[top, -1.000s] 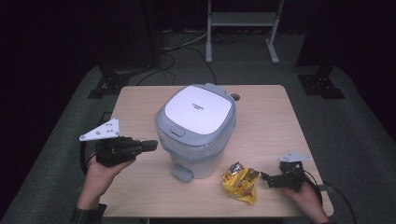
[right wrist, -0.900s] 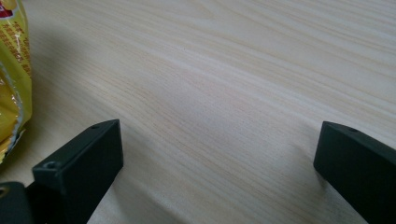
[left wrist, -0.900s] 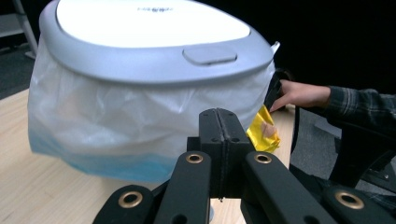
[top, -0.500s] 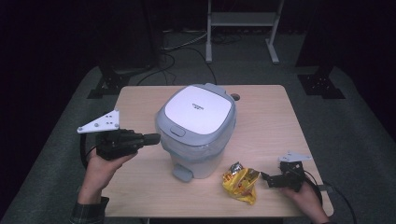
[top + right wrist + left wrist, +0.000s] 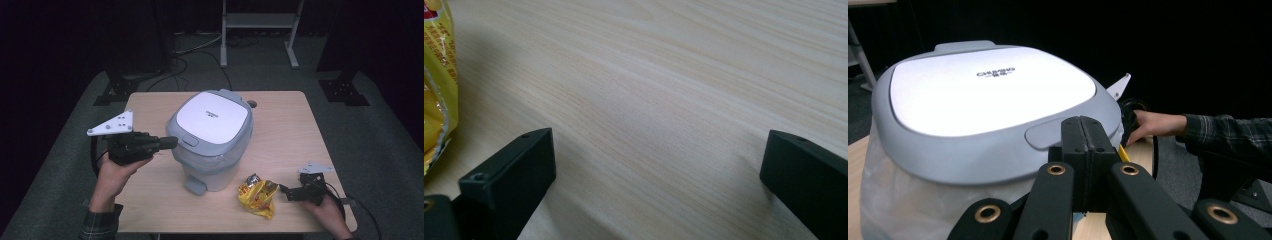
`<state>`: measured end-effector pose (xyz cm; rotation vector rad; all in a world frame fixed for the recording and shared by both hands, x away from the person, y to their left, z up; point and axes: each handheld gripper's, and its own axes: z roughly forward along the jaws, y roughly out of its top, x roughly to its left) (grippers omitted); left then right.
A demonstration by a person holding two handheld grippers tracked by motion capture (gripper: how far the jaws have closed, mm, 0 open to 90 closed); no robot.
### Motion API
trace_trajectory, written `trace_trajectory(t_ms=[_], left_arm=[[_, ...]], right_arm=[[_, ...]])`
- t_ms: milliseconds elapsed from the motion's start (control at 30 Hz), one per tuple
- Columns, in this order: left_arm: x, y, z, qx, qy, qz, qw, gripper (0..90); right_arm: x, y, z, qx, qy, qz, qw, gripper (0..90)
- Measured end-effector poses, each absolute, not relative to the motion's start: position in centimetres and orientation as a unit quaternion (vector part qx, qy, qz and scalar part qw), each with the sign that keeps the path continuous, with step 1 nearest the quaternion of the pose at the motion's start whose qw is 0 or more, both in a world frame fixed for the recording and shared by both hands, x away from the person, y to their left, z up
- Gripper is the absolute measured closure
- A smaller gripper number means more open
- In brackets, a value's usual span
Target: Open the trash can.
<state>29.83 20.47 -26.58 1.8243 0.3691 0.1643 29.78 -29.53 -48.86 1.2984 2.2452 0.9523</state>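
Note:
A grey pedal bin (image 5: 212,135) with a white lid (image 5: 988,90) and a plastic liner stands mid-table. My left gripper (image 5: 172,142) is shut and empty. It is held level at the bin's left side, tips (image 5: 1088,125) right by the lid's front tab (image 5: 1045,135); contact is unclear. A crumpled yellow snack bag (image 5: 257,197) lies at the front of the table, right of the bin's pedal (image 5: 195,186). My right gripper (image 5: 286,190) rests low on the table just right of the bag, jaws wide open (image 5: 659,150) over bare wood, with the bag (image 5: 436,75) at its left.
The wooden table (image 5: 290,130) has free room to the right of and behind the bin. A small round grommet (image 5: 251,104) sits near the back edge. Dark floor, cables and a metal rack (image 5: 260,20) lie beyond the table.
My left gripper has risen and moved a little toward the bin's lid. The right gripper and the bag have stayed put.

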Motion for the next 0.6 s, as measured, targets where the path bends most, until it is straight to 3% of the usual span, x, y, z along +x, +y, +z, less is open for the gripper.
trace_trajectory(t_ms=[600], left_arm=[[31.8,17.8,-26.9,0.795,0.15,0.068,0.584,90.0]], right_arm=[[29.8,-29.5,-48.9,0.461,0.798,0.339,0.188,0.4]])
